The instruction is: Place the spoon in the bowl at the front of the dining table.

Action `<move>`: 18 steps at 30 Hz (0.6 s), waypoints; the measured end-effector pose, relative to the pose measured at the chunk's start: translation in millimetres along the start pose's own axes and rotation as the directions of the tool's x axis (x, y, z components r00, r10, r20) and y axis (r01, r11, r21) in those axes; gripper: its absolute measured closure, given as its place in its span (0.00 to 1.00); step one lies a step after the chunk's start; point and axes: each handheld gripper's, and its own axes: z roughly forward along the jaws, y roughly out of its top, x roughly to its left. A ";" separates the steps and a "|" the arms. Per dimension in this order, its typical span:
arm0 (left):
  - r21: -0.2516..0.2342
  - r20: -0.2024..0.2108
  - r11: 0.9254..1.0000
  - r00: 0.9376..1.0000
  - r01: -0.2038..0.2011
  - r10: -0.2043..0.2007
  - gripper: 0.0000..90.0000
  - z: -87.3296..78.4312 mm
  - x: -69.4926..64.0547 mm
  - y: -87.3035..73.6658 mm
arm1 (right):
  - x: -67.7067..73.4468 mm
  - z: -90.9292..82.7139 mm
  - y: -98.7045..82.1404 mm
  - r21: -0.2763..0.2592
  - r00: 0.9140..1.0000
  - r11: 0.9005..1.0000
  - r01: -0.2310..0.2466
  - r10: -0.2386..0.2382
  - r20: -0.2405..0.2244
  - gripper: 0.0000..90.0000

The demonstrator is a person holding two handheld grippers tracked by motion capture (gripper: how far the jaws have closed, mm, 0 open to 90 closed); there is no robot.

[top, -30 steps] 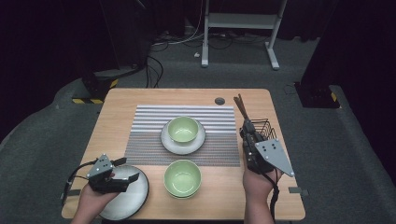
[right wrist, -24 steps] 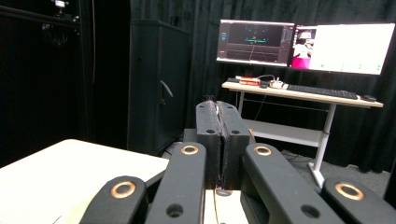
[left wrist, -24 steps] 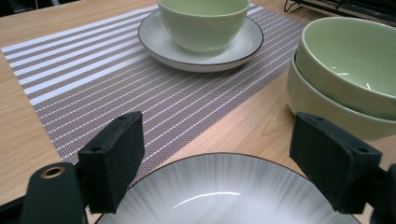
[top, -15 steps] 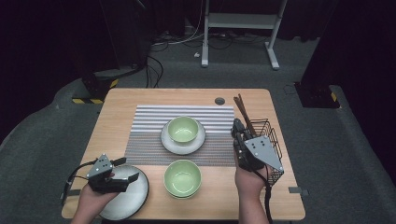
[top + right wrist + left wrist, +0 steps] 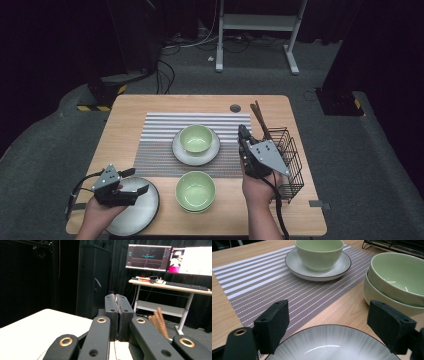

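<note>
Your left gripper (image 5: 332,332) hovered open, its fingers (image 5: 273,327) straddling the grey plate's (image 5: 329,345) far rim. Glazed ceramic looked heavy, slippery, breakable: best pinched at the rim. Your right gripper (image 5: 118,315) was closed, empty.

Green bowls (image 5: 195,190); grey plate (image 5: 140,215); grey-white striped mat (image 5: 160,140).

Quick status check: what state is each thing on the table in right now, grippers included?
Left gripper: open, jaws either side of the grey plate's rim, not pressing.
Right gripper: shut, empty.
Grey plate: flat on the table, empty.
Stacked green bowls: upright, nested, empty.
Bowl on saucer: upright, empty.
Saucer: on the striped mat.
Wire basket: upright, chopsticks standing in it.
</note>
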 end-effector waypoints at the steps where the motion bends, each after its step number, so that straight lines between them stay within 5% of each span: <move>1: 0.003 -0.001 1.000 1.000 -0.004 0.004 0.20 -0.2 0.3 -0.1 | 1.2 1.5 -0.4 0.001 1.000 1.000 0.000 0.000 -0.003 0.98; 18: 0.016 0.002 1.000 1.000 -0.012 0.012 0.20 -1.4 2.9 -0.5 | 24.4 29.4 -11.5 0.019 0.999 1.000 0.007 -0.006 -0.052 0.98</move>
